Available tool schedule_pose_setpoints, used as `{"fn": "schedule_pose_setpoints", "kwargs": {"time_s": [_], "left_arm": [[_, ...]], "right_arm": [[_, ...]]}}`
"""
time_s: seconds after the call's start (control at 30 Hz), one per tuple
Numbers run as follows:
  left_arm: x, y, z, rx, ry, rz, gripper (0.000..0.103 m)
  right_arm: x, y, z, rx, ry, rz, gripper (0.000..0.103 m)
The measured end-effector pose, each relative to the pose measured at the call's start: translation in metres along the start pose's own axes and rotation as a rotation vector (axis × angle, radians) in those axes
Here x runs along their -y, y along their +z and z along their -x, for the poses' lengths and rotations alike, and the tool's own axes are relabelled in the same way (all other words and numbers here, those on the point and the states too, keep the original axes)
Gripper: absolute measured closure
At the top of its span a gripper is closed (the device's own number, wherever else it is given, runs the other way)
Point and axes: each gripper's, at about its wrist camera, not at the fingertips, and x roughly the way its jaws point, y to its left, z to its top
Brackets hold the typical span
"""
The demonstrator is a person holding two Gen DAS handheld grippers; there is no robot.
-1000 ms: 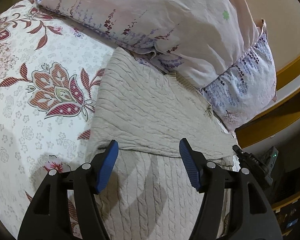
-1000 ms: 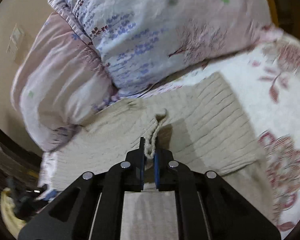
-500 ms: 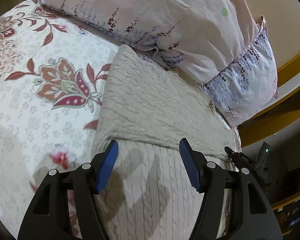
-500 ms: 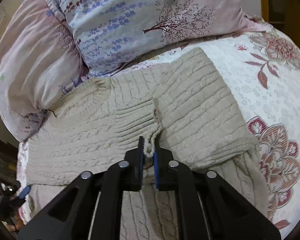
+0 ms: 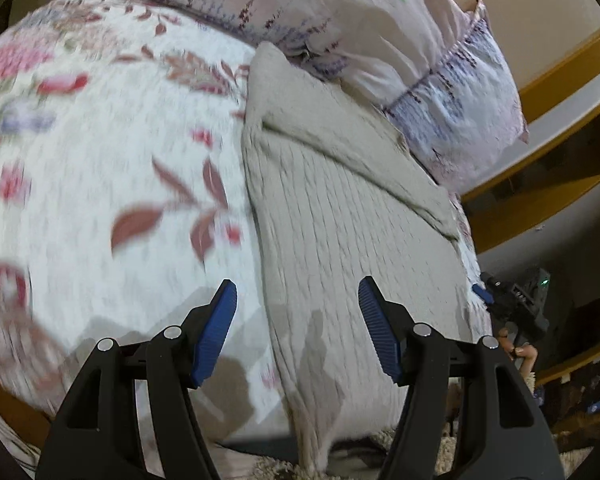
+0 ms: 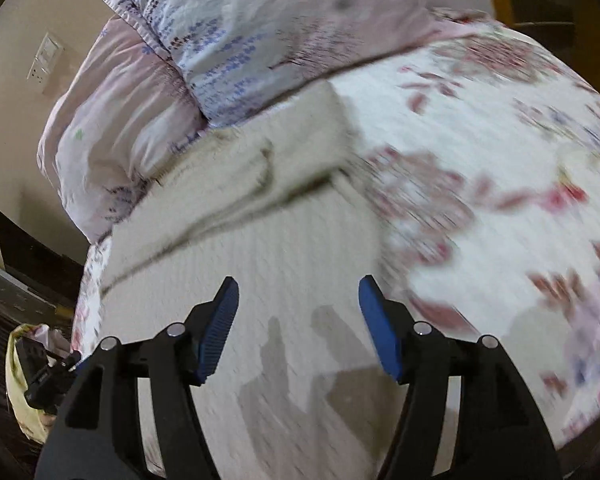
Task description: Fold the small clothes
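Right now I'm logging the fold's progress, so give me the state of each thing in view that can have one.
Beige cable-knit sweater: flat on the bed, sleeves folded across its upper part, held by neither gripper.
Left gripper: open, empty, over the sweater's left edge.
Right gripper: open, empty, above the sweater.
Floral bedsheet: spread under the sweater.
Pink and lavender pillows: lying at the head of the bed, beyond the sweater.

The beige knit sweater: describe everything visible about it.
The beige cable-knit sweater lies flat on the floral bedspread, its far part folded over itself into a layered flap beside the pale floral pillows. Its near end droops over the bed's edge. Both tools, left and right, hover open above it, gripping nothing.
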Motion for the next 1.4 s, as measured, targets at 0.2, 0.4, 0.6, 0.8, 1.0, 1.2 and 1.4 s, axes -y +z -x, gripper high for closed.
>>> {"fn": "schedule_pose_setpoints", "kwargs": {"time_s": [0.2,0.4,0.6,0.8,1.0,1.2,1.4], "left_arm": [[0.001,-0.038,0.012,-0.027,-0.043,0.028,0.040],[0.006,-0.066,0.019,-0.052,-0.113,0.063,0.043],[0.012,-0.082,0.002,-0.140,-0.140,0.087,0.048],[0.013,-0.084,-0.014,-0.180,-0.155,0.121,0.071],[0.019,-0.077,-0.016,-0.169,-0.134,0.107,0.095],[0.038,-0.048,0.009,-0.041,-0.097,0.012,0.096],[0.068,-0.008,0.024,0.091,-0.015,-0.122,0.096]], "right_arm": [[0.020,-0.042,0.012,-0.056,0.023,-0.029,0.051],[0.025,-0.070,0.016,-0.101,0.150,-0.058,0.064],[0.021,-0.087,0.016,-0.164,0.247,-0.060,0.078],[0.009,-0.093,0.021,-0.172,0.250,0.006,0.091],[-0.006,-0.084,0.038,-0.053,0.199,0.085,0.096],[-0.034,-0.065,0.070,0.174,0.144,0.197,0.096],[-0.052,-0.044,0.082,0.308,0.101,0.272,0.096]]}}
